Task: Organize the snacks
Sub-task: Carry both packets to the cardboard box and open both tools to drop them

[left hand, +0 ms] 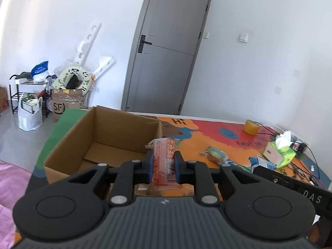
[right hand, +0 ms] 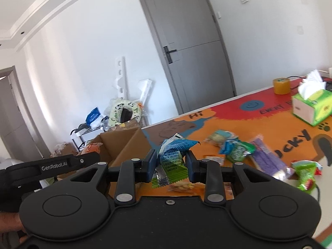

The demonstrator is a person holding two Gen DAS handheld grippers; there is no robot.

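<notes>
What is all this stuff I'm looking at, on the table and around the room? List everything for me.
cardboard box: one, brown, open, left end of the table
red snack pack: one, red and orange, held in the left gripper
blue-green snack pack: one, blue and green, held in the right gripper
loose snack packs: several, green, blue, purple, scattered on the mat
table mat: one, orange and red, covering the table
tissue box: one, green and white, far right of the table
tape roll: one, yellow, far edge of the table
door: one, grey, closed, back wall
shoe rack: one, black, by the left wall
left gripper: one, black, blue fingers
right gripper: one, black, blue fingers
</notes>
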